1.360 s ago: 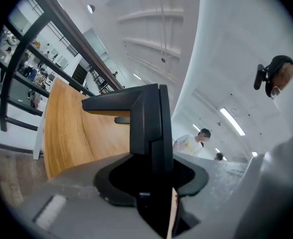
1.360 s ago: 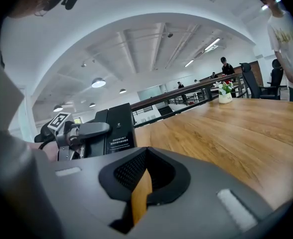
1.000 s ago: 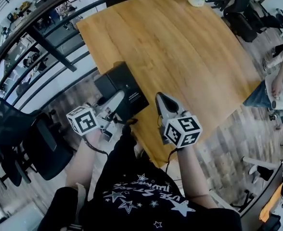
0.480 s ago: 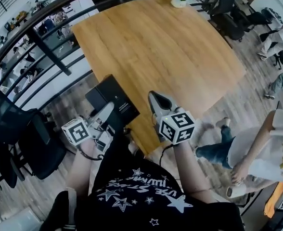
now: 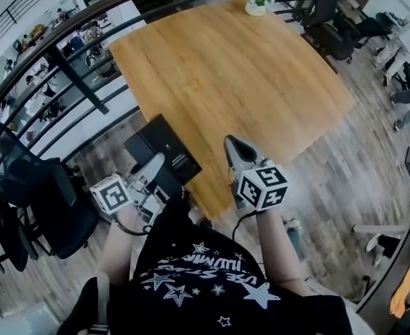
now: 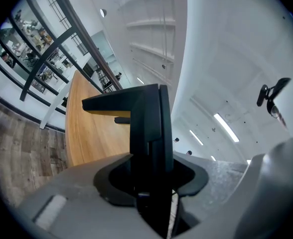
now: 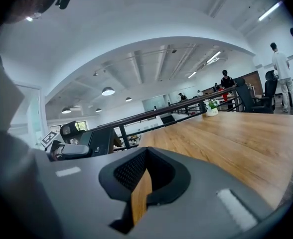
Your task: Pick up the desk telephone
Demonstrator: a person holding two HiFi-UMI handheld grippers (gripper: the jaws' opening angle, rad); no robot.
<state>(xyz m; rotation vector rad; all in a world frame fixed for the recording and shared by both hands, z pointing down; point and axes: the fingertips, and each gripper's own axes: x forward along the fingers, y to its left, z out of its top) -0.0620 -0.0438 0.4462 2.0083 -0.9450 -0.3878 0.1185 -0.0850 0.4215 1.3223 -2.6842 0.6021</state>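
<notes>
The left gripper (image 5: 157, 163) is closed on the black box-shaped desk telephone (image 5: 164, 145), with its jaws pressing on both sides of the dark body. The telephone is at the near left edge of the large light-brown wooden table (image 5: 240, 68), beside the dark metal railing (image 5: 65, 68); I cannot tell if it touches the table. The right gripper (image 5: 235, 146) is above the table's near corner. Its jaws are almost together and hold nothing

Closed hand-held gripper (image 7: 145, 154) before wooden table (image 7: 226, 138)
</notes>
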